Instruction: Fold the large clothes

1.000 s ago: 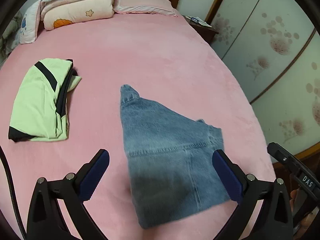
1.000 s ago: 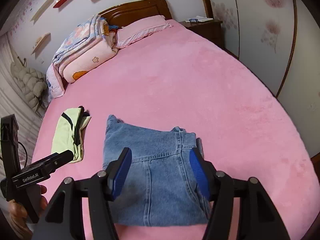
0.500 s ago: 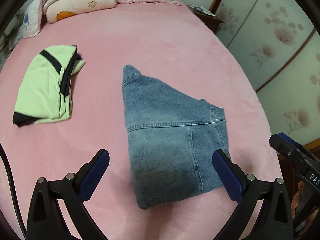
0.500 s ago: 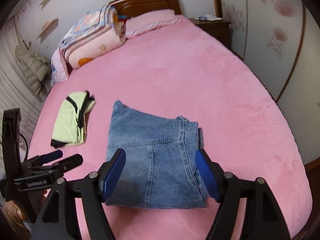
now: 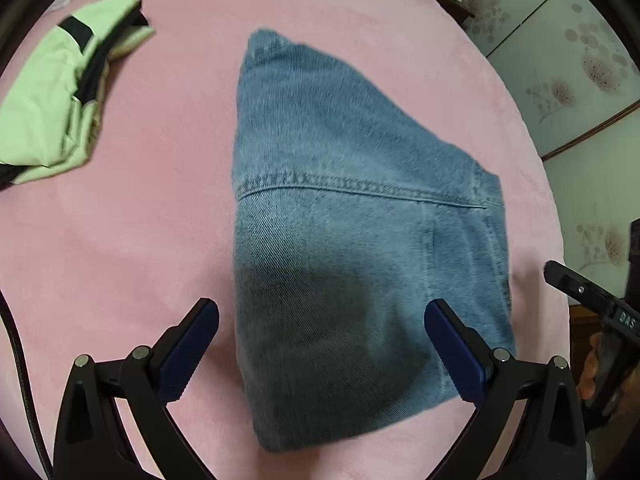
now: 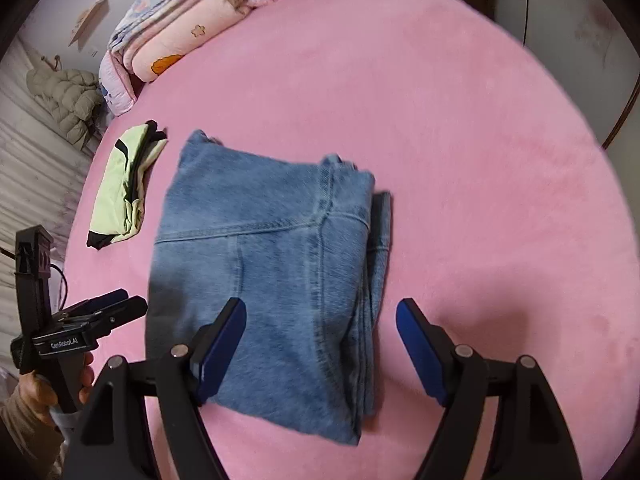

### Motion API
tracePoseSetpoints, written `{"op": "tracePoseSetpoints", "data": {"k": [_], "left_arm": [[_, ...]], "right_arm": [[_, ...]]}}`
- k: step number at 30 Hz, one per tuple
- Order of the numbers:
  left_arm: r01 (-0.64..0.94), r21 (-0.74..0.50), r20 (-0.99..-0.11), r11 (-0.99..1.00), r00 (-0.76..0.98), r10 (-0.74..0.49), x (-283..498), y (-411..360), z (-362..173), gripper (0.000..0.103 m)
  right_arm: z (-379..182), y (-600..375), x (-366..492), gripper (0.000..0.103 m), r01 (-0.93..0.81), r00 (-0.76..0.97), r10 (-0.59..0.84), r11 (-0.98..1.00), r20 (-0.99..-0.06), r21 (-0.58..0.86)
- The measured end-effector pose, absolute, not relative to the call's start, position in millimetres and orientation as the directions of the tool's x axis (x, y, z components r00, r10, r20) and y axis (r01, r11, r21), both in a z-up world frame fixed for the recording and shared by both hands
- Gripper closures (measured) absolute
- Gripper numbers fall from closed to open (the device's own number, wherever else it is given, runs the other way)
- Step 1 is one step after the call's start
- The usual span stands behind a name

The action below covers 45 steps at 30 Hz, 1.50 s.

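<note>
Both the left gripper (image 5: 322, 340) and right gripper (image 6: 320, 344), its jaws just widened, hang spread and empty above folded jeans (image 5: 352, 240) on the pink bed (image 5: 120, 240).

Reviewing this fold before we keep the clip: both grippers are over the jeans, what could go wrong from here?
1. The folded jeans have loose stacked layers at their right edge; the right gripper, open and just widened with nothing pinched, may catch only the top layer.
2. The left gripper is open above thick denim; it could snag the pink bedcover too.
</note>
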<state>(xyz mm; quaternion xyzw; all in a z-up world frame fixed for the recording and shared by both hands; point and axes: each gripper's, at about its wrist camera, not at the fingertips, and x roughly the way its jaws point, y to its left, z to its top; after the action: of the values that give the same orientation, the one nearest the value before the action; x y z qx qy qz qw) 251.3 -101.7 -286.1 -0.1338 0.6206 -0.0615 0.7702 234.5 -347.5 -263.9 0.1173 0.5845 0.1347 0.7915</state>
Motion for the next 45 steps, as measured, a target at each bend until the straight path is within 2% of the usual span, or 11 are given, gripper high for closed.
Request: {"op": "tracePoseSetpoints", "data": {"k": [9,15,21,30,31,33,34,36,38,41,45], "left_arm": [[-0.124,-0.397,-0.911,0.909,0.174,-0.374,276,-82,-335,0.001],[-0.082,-0.468,-0.879,0.880,0.151,-0.453,285,-87,-356,0.002],[-0.071,-0.544,-0.834,0.836,0.151,-0.530,293,-85,-375,0.004],[-0.058,-0.567,-0.819,0.822,0.151,-0.554,302,-88,-388,0.009],[-0.053,-0.554,-0.827,0.831,0.151,-0.542,303,-92,-386,0.012],[-0.044,-0.518,-0.848,0.855,0.156,-0.506,303,-97,-382,0.020],[-0.044,-0.507,-0.854,0.861,0.161,-0.495,302,-98,-380,0.026],[-0.039,-0.481,-0.865,0.876,0.183,-0.467,297,-103,-368,0.037],[-0.025,-0.448,-0.877,0.894,0.207,-0.434,292,-110,-355,0.050],[0.002,-0.403,-0.887,0.915,0.244,-0.391,281,-123,-331,0.058],[0.014,-0.397,-0.881,0.918,0.274,-0.386,258,-112,-294,0.060]], "right_arm": [[-336,-372,261,0.025,0.033,0.172,0.538,0.834,-0.825,0.550],[-360,-368,274,0.025,0.016,0.109,0.596,0.799,-0.795,0.601],[-377,-360,290,0.025,-0.010,0.095,0.691,0.720,-0.716,0.694],[-391,-339,309,0.024,-0.031,0.093,0.720,0.692,-0.687,0.721],[-391,-338,309,0.026,-0.030,0.098,0.716,0.696,-0.691,0.717],[-387,-336,307,0.048,-0.043,0.106,0.695,0.718,-0.711,0.695],[-386,-334,307,0.052,-0.048,0.108,0.685,0.727,-0.720,0.685],[-381,-336,304,0.068,-0.044,0.121,0.685,0.726,-0.718,0.686],[-372,-335,301,0.076,-0.056,0.138,0.679,0.732,-0.721,0.679],[-346,-322,291,0.080,-0.097,0.181,0.636,0.770,-0.750,0.630],[-307,-305,272,0.081,-0.098,0.233,0.599,0.798,-0.766,0.594]]}}
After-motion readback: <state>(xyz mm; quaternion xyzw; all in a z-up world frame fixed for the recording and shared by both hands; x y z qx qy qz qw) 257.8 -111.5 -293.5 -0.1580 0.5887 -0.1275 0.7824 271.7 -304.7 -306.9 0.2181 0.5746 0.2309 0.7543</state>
